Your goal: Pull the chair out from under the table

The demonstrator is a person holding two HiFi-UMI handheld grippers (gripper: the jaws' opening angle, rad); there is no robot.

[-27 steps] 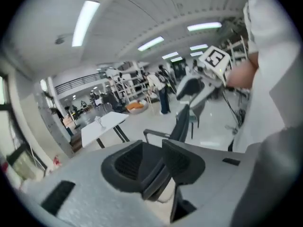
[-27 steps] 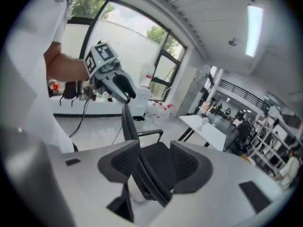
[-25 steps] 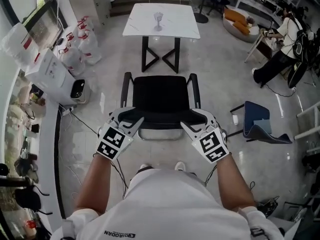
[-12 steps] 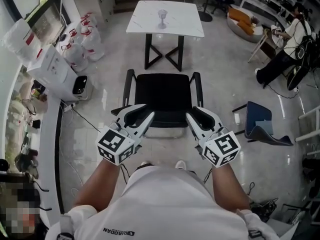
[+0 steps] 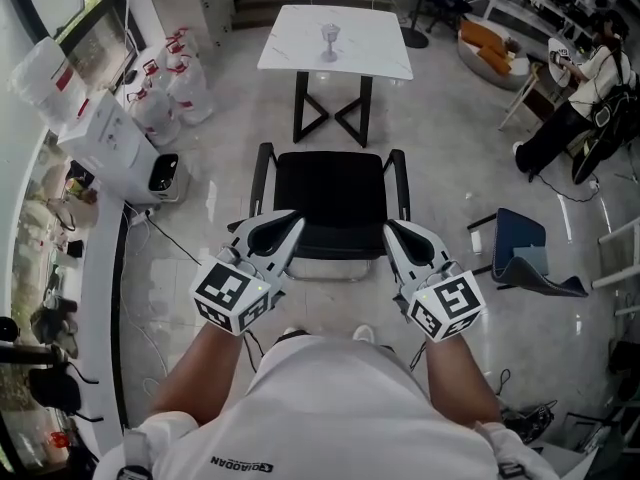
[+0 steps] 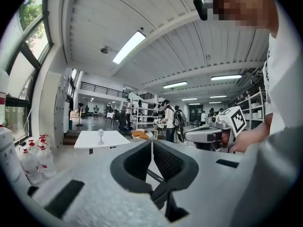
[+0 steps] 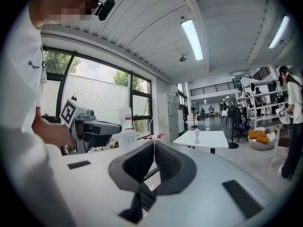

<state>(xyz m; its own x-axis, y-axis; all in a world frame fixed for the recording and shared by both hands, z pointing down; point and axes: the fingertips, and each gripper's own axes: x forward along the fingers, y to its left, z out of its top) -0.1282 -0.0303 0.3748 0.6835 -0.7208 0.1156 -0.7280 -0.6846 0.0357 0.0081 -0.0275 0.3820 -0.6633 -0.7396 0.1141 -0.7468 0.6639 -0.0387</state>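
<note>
The black chair [image 5: 330, 193] stands on the floor just in front of me, out from under the white table [image 5: 300, 38], which carries a small glass [image 5: 329, 40]. My left gripper [image 5: 291, 224] hovers above the left end of the chair's backrest and my right gripper [image 5: 394, 230] above the right end. Neither touches the chair. Both pairs of jaws are closing, their tips meeting with nothing between them, as the left gripper view [image 6: 152, 143] and the right gripper view [image 7: 154, 143] show.
White boxes [image 5: 110, 138] and bagged bottles [image 5: 175, 78] stand at the left wall. A blue chair [image 5: 520, 253] lies tipped over at the right. A person [image 5: 580, 98] bends over at the far right. A cable [image 5: 165, 238] runs across the floor on the left.
Both grippers have lifted off the chair's backrest and rolled upright. Their jaws, open a second ago, have come together with nothing in them.
</note>
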